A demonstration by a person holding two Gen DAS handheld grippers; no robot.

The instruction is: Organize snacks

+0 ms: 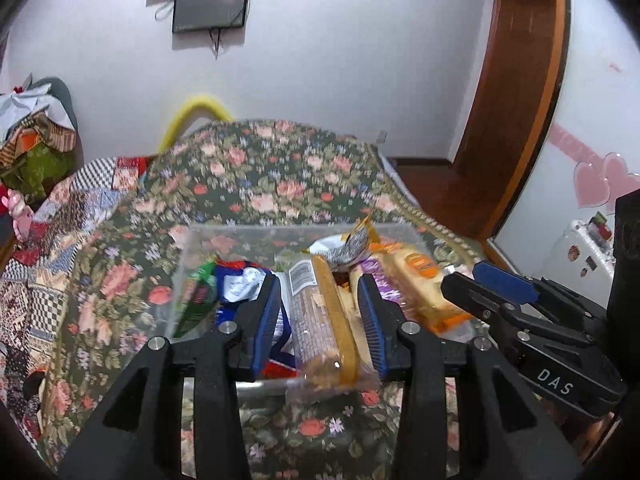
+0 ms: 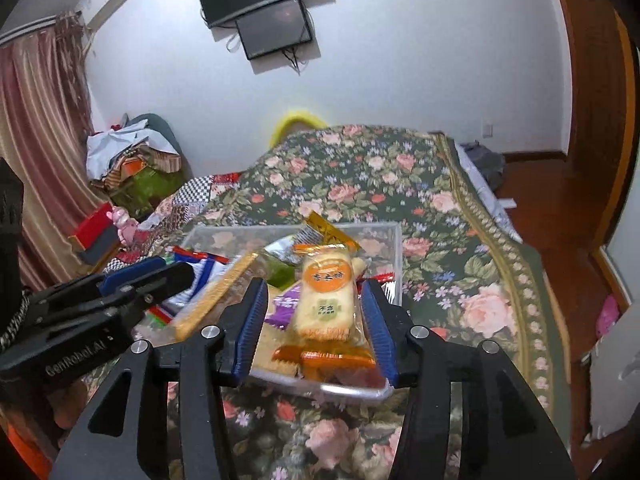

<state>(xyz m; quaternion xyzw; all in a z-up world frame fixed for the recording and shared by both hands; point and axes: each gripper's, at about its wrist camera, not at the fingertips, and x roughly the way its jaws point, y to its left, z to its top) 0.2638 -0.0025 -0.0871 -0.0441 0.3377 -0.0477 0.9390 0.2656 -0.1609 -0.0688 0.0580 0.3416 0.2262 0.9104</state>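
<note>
- Left claw [image 1: 320, 312] straddles the long cracker sleeve [image 1: 320, 320] in the clear bin [image 1: 240, 236] on the bed [image 1: 260, 168]; its pads seem just off the wrapper, so released.
- Right claw [image 2: 318, 328] stands released around the pale cake packet [image 2: 326, 300], not pressing it.
- Both packs look light, crinkly and crushable; grip mid-length, gently.
</note>
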